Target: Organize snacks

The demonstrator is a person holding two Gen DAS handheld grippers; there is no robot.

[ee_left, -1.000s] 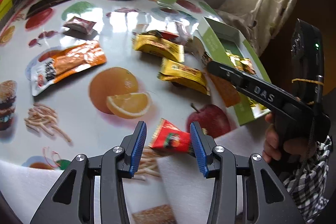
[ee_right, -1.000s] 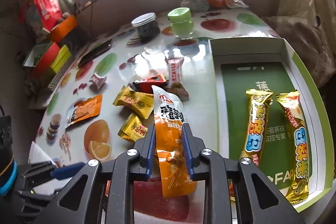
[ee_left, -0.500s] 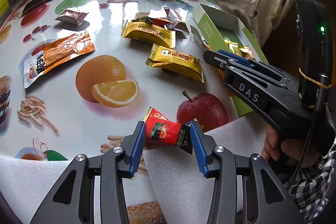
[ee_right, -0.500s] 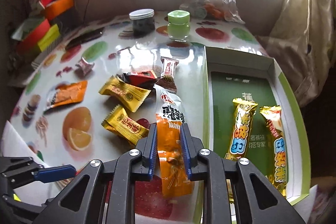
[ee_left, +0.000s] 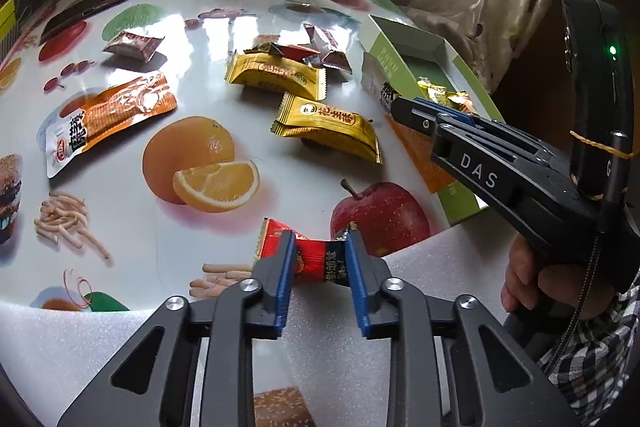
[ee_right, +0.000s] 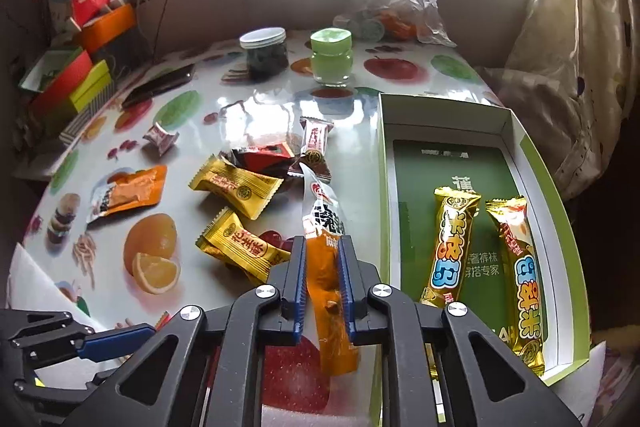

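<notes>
My left gripper [ee_left: 319,255] is shut on a small red and black candy packet [ee_left: 314,257] at the near table edge. My right gripper [ee_right: 322,259] is shut on a long orange snack pouch [ee_right: 326,267] and holds it beside the left wall of the green box [ee_right: 536,163]. The box holds two gold snack bars [ee_right: 450,247]. The right gripper also shows in the left wrist view [ee_left: 404,109]. Two yellow candy packets [ee_left: 326,125], another orange pouch [ee_left: 108,115] and several small dark wrappers [ee_left: 292,51] lie on the fruit-print table [ee_left: 120,219].
A dark jar [ee_right: 264,53], a green jar [ee_right: 331,57] and a clear plastic bag [ee_right: 394,3] stand at the far edge. A phone [ee_left: 86,11] lies far left. White foam sheet [ee_left: 328,355] covers the near edge. A curtain [ee_right: 572,67] hangs at right.
My left gripper has closed on the red candy packet and lifted its end. My right gripper has moved a little forward with the orange pouch, still beside the box.
</notes>
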